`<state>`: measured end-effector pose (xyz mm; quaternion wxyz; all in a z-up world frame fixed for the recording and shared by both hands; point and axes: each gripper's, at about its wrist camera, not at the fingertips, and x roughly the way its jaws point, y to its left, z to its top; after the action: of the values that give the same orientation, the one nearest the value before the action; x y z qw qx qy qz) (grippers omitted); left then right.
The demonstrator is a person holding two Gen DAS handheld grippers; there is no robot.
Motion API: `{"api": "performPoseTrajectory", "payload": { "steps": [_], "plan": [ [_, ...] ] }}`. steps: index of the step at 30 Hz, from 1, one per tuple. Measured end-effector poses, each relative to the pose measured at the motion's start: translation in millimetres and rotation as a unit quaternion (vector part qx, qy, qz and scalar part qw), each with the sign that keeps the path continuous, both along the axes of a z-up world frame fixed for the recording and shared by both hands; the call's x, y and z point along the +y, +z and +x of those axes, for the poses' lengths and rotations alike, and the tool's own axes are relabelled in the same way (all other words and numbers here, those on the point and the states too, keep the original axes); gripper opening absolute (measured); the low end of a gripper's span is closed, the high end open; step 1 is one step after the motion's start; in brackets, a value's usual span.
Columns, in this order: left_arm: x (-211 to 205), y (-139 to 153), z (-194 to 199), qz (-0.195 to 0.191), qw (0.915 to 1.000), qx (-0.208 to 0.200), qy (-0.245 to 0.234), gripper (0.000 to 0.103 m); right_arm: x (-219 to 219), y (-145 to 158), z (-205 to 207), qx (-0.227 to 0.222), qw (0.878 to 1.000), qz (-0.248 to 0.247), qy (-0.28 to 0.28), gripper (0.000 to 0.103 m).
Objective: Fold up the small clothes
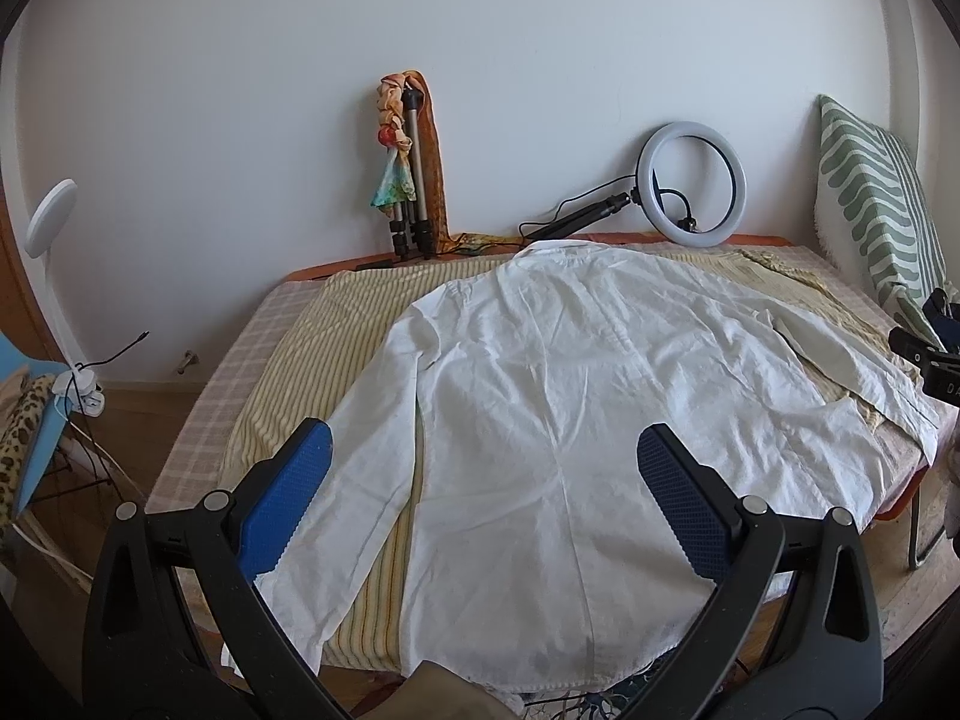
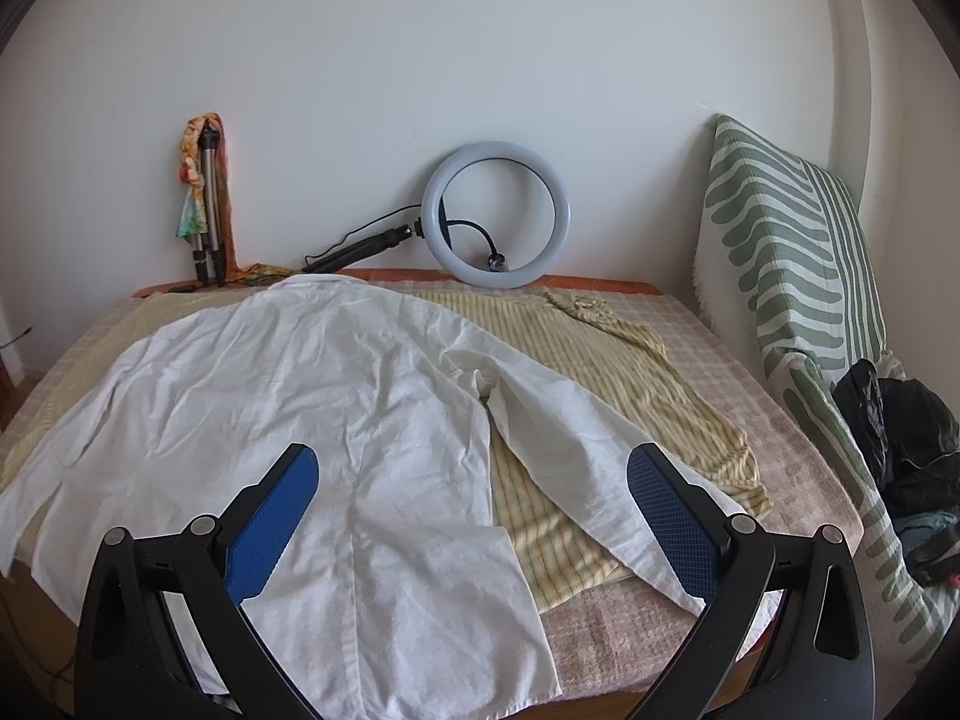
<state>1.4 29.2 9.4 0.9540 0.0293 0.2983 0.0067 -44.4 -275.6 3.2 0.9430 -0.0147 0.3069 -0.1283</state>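
White shirt is the landmark: lying back-up, spread flat on the bed, collar toward the wall, hem at the near edge. Wrinkled, not folded yet.

Far left of the shirt, off the bed: round white lamp head, a leopard-print cloth and cables on the floor.

Under the shirt: yellow striped cloth, over a pink checked bed cover. The striped cloth shows on both sides of the shirt.

Behind the shirt's left shoulder, against the wall: folded tripod with a colourful scarf draped on it.

Left tool: wide open, nothing between the blue pads, hovering above the shirt's lower half. Its left finger sits over the left sleeve, which runs straight down along the body.

Behind the collar, slightly right: ring light leaning on the wall, black stand lying beside it.

Right tool: also spread open and empty, above the shirt's right side. Right sleeve angles out from the body across the striped cloth; the tool's right finger is over its cuff end.

Right of the shirt: green-and-white patterned cushion propped upright at the bed's edge, with a dark bundle of clothes just beside it.
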Motion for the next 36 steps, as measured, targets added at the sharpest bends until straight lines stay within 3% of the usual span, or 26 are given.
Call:
{"api": "performPoseTrajectory", "payload": {
  "steps": [6,11,14,15,18,22,28,33,35,36],
  "plan": [
    [20.3,-8.1,2.0,0.0,0.9999,0.005,0.012,0.103,12.1,-0.5,6.8,0.002,1.0,0.009,0.009,0.102],
    [60.9,-25.5,9.3,-0.011,0.9985,0.028,0.045,0.103,27.8,0.7,15.0,0.002,0.999,0.03,0.027,0.102],
    [89.3,-39.2,11.1,-0.014,0.9968,0.041,0.067,0.093,42.8,0.2,22.3,0.004,0.998,0.034,0.043,0.102],
    [98.4,-43.8,11.0,-0.019,0.9962,0.046,0.072,0.085,48.6,-0.2,24.7,0.005,0.998,0.035,0.048,0.102],
    [131.5,-63.2,14.3,-0.059,0.9916,0.078,0.085,0.066,64.8,-0.3,30.2,0.007,0.997,0.036,0.063,0.102],
    [171.4,-96.2,15.5,-0.126,0.9788,0.134,0.09,0.047,84.6,1.9,29.0,0.003,0.994,0.052,0.1,0.102],
    [198.7,-128.5,14.8,-0.177,0.9631,0.18,0.092,0.045,108.8,0.2,17.2,-0.003,0.986,0.045,0.16,0.102],
    [203.5,-149.2,18.6,-0.194,0.9524,0.211,0.104,0.045,117.0,-11.3,23.1,0.013,0.985,0.032,0.168,0.102],
    [199.5,-152.7,21.3,-0.181,0.9539,0.214,0.108,0.04,115.8,-14.2,24.8,0.02,0.985,0.033,0.169,0.102],
    [194.9,-151.3,22.6,-0.168,0.9569,0.212,0.106,0.03,115.1,-14.6,24.6,0.021,0.985,0.035,0.17,0.102]
  ]
}}
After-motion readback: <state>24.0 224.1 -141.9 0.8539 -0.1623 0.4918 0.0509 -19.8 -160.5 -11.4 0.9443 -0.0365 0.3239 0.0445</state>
